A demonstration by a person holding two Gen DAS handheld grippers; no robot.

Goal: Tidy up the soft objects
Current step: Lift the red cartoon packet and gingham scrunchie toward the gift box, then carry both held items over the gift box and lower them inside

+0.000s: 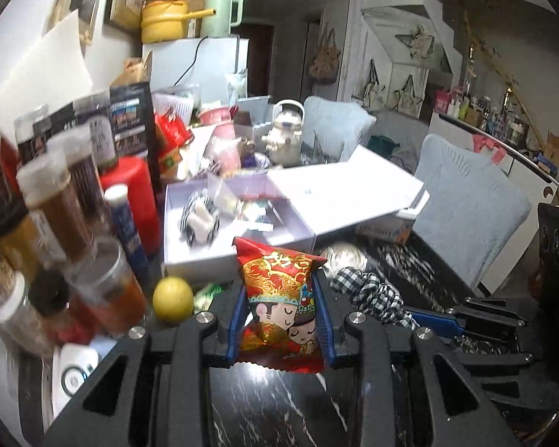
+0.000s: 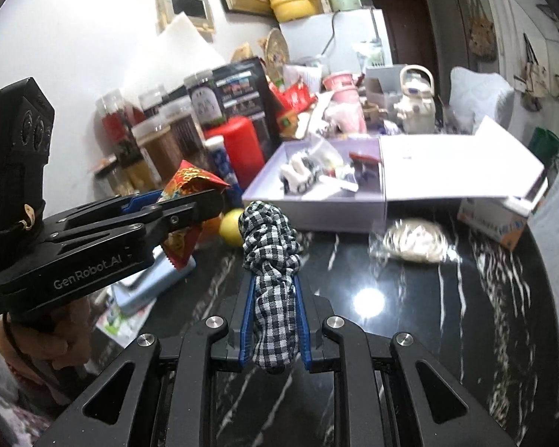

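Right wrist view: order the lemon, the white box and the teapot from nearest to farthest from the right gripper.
From the right gripper, shut on the checked cloth:
1. Lemon, just left of the cloth's top, on the dark table.
2. White box, open, behind the cloth and a little right.
3. Teapot, far back, right of centre, beyond the box.
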